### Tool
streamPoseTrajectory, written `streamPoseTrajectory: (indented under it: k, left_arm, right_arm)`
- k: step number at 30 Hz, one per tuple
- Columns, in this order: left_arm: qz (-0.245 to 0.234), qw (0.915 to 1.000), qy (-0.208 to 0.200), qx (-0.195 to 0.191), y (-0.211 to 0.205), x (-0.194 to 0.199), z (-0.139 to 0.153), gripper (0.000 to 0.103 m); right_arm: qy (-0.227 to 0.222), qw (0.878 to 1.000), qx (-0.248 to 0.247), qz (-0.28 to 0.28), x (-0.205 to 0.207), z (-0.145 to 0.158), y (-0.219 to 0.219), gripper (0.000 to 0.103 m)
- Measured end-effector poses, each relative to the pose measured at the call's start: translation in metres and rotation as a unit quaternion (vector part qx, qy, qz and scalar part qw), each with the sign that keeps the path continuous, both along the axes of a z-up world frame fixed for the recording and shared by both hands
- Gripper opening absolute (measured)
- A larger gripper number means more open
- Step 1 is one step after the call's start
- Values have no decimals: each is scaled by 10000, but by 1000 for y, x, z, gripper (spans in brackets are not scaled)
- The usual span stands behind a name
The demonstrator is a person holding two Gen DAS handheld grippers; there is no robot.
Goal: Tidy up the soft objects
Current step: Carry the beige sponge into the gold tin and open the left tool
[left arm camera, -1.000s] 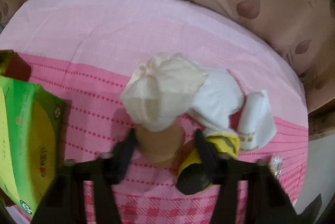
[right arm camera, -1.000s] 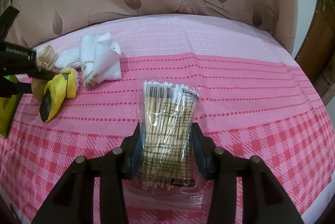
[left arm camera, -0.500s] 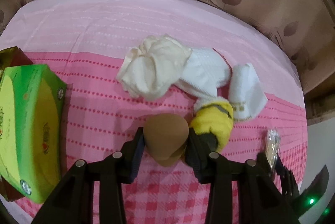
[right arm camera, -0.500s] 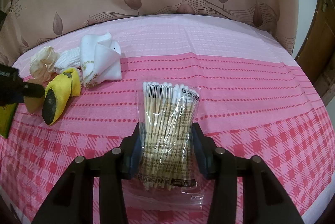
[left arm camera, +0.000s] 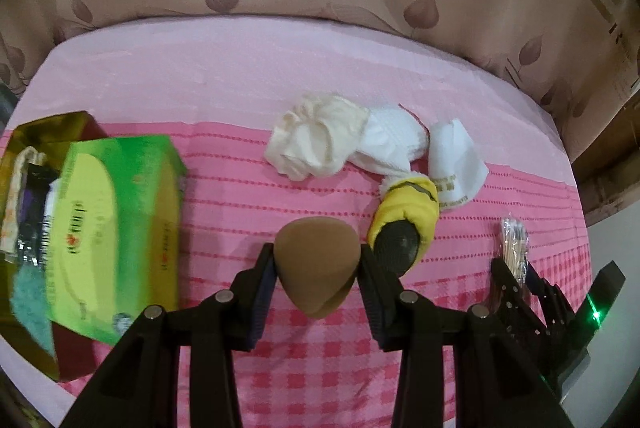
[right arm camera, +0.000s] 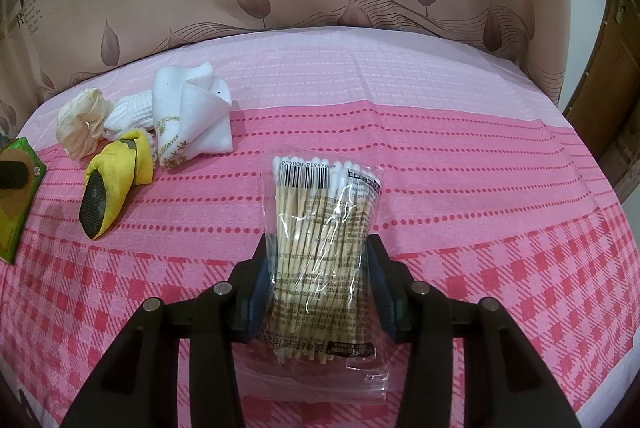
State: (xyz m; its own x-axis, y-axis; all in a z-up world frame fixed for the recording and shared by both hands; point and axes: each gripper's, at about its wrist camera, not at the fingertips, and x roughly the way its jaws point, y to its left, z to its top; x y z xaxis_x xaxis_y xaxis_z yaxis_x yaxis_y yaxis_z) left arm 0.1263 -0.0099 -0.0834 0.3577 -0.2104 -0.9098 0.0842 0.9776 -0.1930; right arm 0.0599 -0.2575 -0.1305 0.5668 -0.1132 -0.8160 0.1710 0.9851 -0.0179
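Two grippers pinch things: the left gripper [left arm camera: 318, 270] squeezes a brown sponge [left arm camera: 316, 268], and the right gripper [right arm camera: 318, 276] squeezes a bag of cotton swabs [right arm camera: 322, 252]. A yellow shoe [left arm camera: 404, 220] lies at two o'clock from the sponge.

One sponge [left arm camera: 316, 260], one swab pack [right arm camera: 324, 248] (three cloths [left arm camera: 320, 143]), one slipper [left arm camera: 404, 211].

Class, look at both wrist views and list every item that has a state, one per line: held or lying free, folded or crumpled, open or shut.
Left tongs: shut on brown sponge.
Right tongs: shut on cotton swab pack, sealed.
Yellow shoe: lying free on its side, sole showing.
White towel: loosely folded, lying free.
Cream cloth: crumpled, lying free.
Green tissue box: lying free.
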Motion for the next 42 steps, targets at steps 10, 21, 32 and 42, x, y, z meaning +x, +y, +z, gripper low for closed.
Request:
streamPoseTrajectory:
  k: [10, 21, 32, 42]
  left_arm:
    - [334, 9987, -301, 255, 56, -11, 32, 40]
    - [1058, 9892, -623, 805, 148, -11, 59, 40]
    - [1558, 9774, -501, 1341, 227, 5, 30, 40]
    - [1286, 9829, -318, 1282, 230, 19, -2, 41]
  right_arm:
    - [-2, 10000, -3, -3, 0, -1, 0, 43]
    - [-3, 10000, -2, -6, 0, -1, 1, 43]
    - [-5, 10000, -11, 0, 0, -1, 1, 43]
    - [-18, 10000, -16, -14, 0, -2, 0, 43]
